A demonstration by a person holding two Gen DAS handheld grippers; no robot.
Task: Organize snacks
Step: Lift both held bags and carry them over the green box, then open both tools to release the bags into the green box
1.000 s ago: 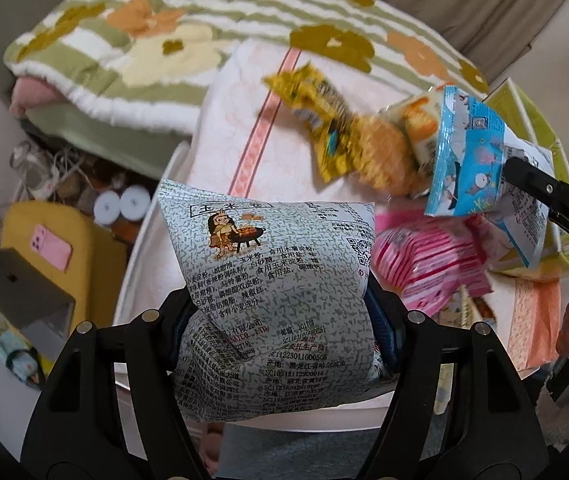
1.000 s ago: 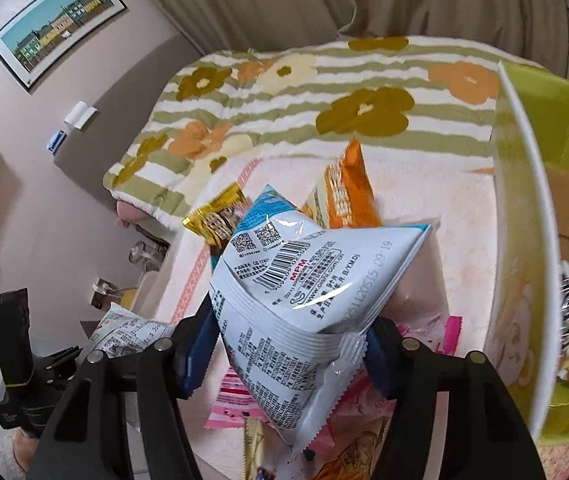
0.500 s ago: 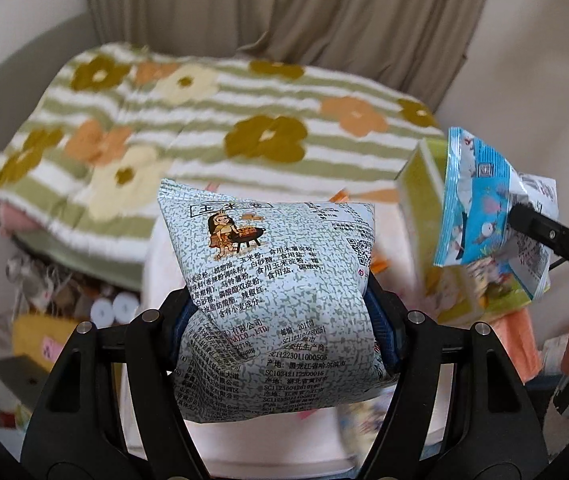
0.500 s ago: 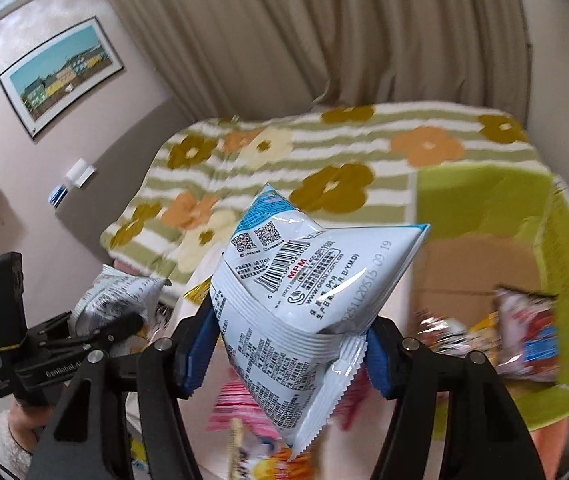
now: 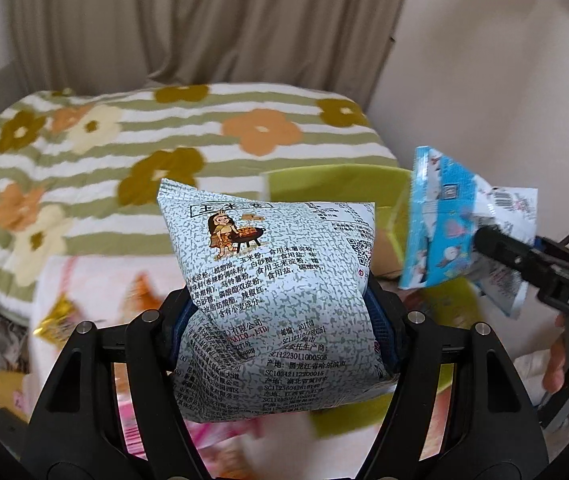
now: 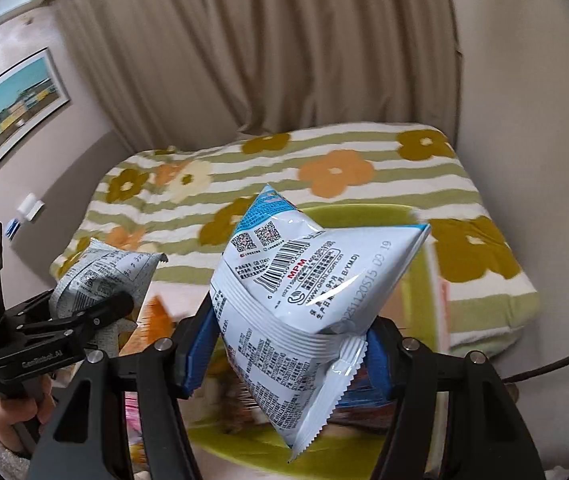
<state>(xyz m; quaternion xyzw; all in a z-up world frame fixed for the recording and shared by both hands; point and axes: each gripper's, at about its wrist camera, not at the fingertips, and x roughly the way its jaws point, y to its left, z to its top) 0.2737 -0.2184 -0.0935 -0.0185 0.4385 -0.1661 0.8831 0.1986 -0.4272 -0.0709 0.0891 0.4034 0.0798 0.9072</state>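
My left gripper is shut on a grey-green speckled snack bag with a cartoon figure, held up in the air. My right gripper is shut on a blue-and-white snack bag, above a lime-green box. In the left wrist view the right gripper and its blue bag are at the right, over the green box. In the right wrist view the left gripper and its speckled bag are at the left.
A bed with a striped floral blanket lies behind. A pink-and-white cloth on the table holds a gold packet and an orange packet. Pink packets lie below, blurred. Beige curtains hang behind.
Both grippers have lifted and tilted up with their bags; the view shifted from the table to the bed and curtains. The right bag now hangs over the green box.
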